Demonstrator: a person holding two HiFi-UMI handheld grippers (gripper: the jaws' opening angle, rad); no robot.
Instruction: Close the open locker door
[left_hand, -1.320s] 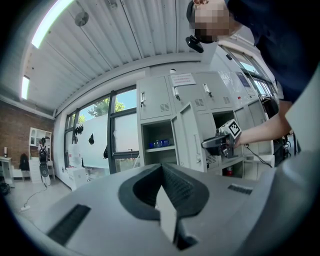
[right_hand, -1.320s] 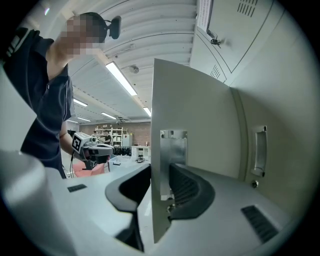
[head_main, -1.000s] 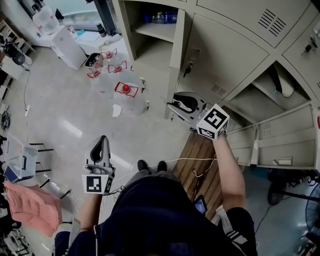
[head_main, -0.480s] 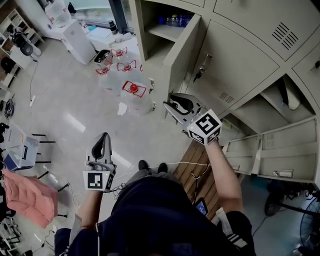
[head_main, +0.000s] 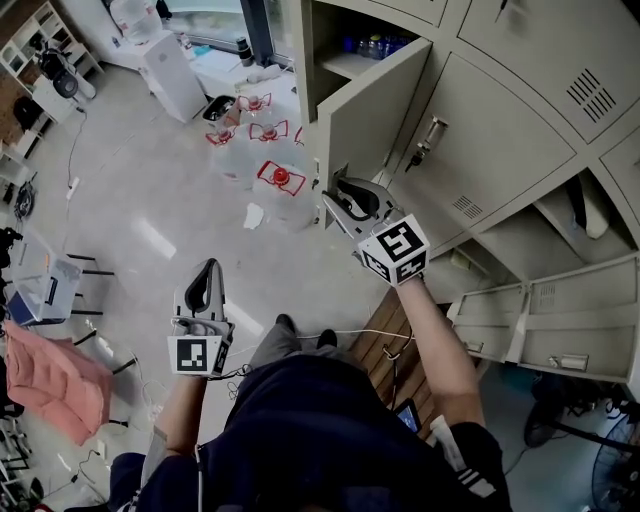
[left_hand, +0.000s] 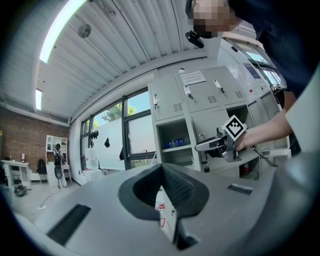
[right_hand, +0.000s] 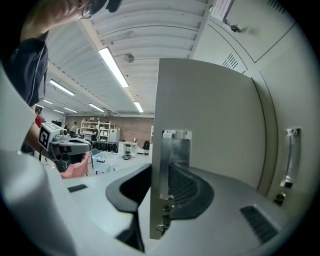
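The open locker door (head_main: 372, 112) is a beige metal panel that stands out from the locker bank, its free edge toward me. My right gripper (head_main: 336, 196) is at the lower part of that edge. In the right gripper view the door's (right_hand: 210, 115) edge and its latch plate (right_hand: 172, 150) sit between the pads, and the right gripper (right_hand: 161, 186) is shut on them. My left gripper (head_main: 209, 268) hangs low at the left over the floor, shut and holding nothing; in its own view the left gripper (left_hand: 162, 175) has its pads together. The locker's inside shelf (head_main: 350, 62) holds bottles.
Several water jugs with red caps (head_main: 275, 178) stand on the floor left of the door. A wooden bench (head_main: 388, 335) lies by my feet. Lower locker doors (head_main: 530, 310) hang open at the right. A white cabinet (head_main: 170, 68) and a pink chair (head_main: 40, 375) stand at the left.
My right gripper has moved left and up to the door's free edge, and the door now shows more of its face. The left gripper has hardly moved.
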